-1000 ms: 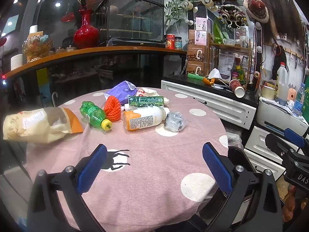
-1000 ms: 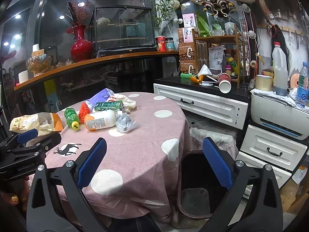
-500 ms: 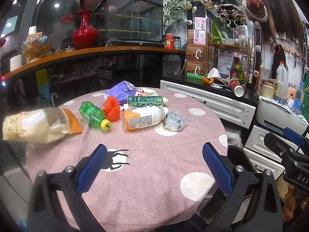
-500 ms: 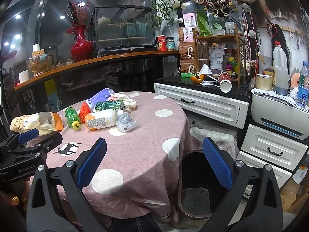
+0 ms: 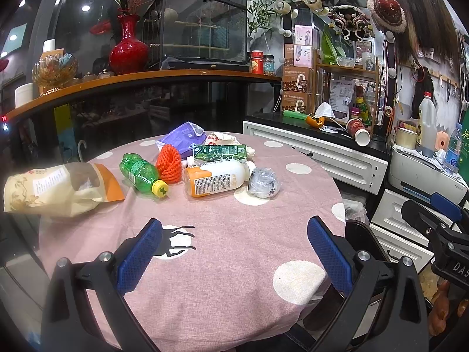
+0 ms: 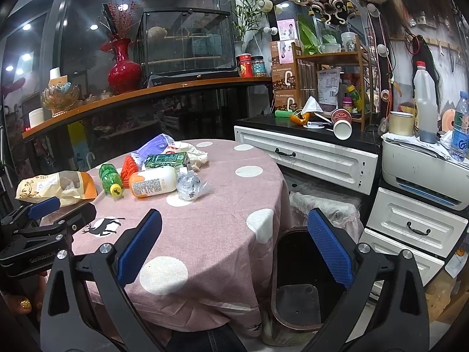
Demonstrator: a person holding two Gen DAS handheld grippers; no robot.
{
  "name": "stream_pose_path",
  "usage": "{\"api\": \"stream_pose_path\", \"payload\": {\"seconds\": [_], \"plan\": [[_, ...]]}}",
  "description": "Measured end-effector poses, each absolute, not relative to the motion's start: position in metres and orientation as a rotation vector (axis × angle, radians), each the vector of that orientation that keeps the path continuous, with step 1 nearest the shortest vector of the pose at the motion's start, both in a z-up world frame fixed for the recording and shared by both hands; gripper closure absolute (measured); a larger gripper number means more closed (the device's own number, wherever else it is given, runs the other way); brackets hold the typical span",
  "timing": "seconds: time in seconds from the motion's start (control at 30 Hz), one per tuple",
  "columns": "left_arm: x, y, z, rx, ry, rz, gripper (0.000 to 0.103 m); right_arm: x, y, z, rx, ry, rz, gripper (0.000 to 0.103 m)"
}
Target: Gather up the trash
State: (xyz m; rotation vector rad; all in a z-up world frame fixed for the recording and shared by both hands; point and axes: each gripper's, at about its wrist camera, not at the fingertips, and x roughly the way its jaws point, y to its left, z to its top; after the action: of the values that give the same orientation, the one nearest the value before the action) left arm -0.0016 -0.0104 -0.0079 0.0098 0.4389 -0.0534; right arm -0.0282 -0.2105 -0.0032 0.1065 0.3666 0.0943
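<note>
Trash lies on a round pink polka-dot table (image 5: 222, 264): a white and orange bottle (image 5: 215, 177), a green bottle (image 5: 140, 174), an orange net (image 5: 168, 162), a green carton (image 5: 219, 152), a crumpled clear wrapper (image 5: 262, 182), a purple bag (image 5: 183, 138) and a beige snack bag (image 5: 55, 187). My left gripper (image 5: 234, 255) is open and empty above the table's near part. My right gripper (image 6: 234, 249) is open and empty over the table's right edge, above a dark bin (image 6: 296, 293). The pile also shows in the right wrist view, with the white bottle (image 6: 154, 184) at its middle.
White drawer cabinets (image 6: 307, 158) stand to the right, with a paper cup (image 6: 341, 124) and a printer (image 6: 425, 173) on top. A wooden counter (image 5: 132, 80) with a red vase (image 5: 129, 48) runs behind the table. The left gripper's body (image 6: 35, 234) sits at the left in the right wrist view.
Both grippers have drifted slightly; the scene and the trash are unchanged.
</note>
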Motion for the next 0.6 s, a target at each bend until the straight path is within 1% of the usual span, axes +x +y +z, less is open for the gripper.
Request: {"api": "stream_pose_path", "payload": {"seconds": [0.6], "plan": [[-0.0014,-0.0104,-0.0086,0.010,0.440,-0.054,0.005,-0.0288,-0.2100,-0.0034,0.108,0.371,0.098,0.005]]}}
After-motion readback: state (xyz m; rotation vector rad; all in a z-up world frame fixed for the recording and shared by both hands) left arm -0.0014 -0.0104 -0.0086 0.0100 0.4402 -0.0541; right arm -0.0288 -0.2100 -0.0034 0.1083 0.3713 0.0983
